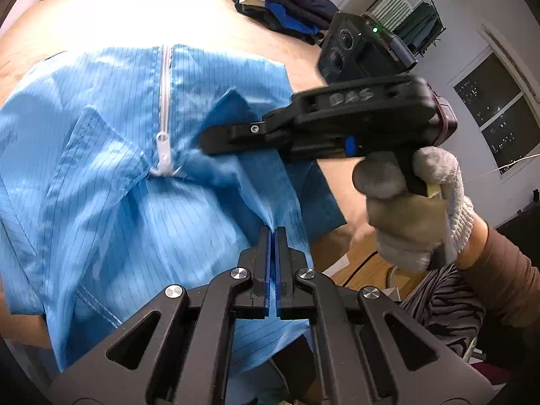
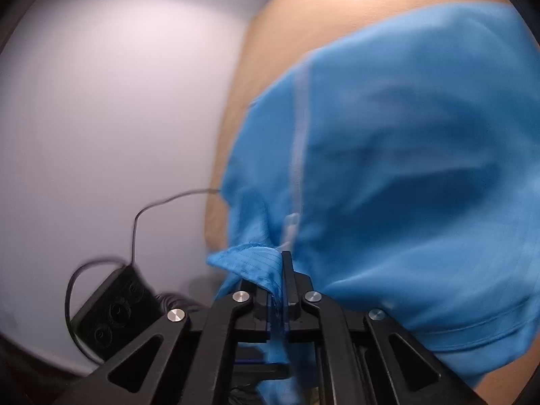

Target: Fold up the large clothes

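A light-blue pin-striped garment (image 1: 111, 209) with a white zipper (image 1: 165, 101) lies spread on a tan table (image 1: 101, 17). My left gripper (image 1: 273, 231) is shut, and a crease of the cloth runs into its tips near the garment's right side. My right gripper (image 1: 204, 140), held by a gloved hand (image 1: 415, 202), reaches in from the right beside the zipper pull. In the right wrist view the right gripper (image 2: 281, 258) is shut on a bunched fold of the blue garment (image 2: 405, 168), which is blurred.
A pile of dark and blue clothes (image 1: 287, 3) sits at the table's far edge. A drying rack (image 1: 411, 10) and a window (image 1: 499, 108) stand at the right. A black power strip (image 2: 114, 310) with a cable lies by the wall.
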Motion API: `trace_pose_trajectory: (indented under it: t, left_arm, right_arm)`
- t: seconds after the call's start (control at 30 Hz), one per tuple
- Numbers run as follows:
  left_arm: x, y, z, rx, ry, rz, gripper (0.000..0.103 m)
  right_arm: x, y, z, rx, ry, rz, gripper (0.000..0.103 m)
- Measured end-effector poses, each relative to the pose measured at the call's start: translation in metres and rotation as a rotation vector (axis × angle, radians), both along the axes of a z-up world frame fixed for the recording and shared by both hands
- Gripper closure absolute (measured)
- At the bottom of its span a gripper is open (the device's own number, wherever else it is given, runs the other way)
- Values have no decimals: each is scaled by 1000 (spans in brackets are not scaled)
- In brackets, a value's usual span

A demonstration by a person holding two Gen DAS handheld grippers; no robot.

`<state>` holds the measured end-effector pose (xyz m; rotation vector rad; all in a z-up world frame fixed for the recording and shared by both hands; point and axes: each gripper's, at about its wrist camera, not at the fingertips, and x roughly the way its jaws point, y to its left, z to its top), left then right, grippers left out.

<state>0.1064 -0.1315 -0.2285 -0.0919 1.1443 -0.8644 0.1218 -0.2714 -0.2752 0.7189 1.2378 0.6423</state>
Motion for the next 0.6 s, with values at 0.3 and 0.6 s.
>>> trace_pose_trajectory:
  t: [0.3,0.6]
  left_arm:
    - [-7,-1,4,-21,10,-45,103]
    - [1,89,42,-17,-64,147,80]
  right_arm:
    - [-17,12,49,-450,-229,-57,80]
    - [-68,-4,93,-532,-343,-83,69]
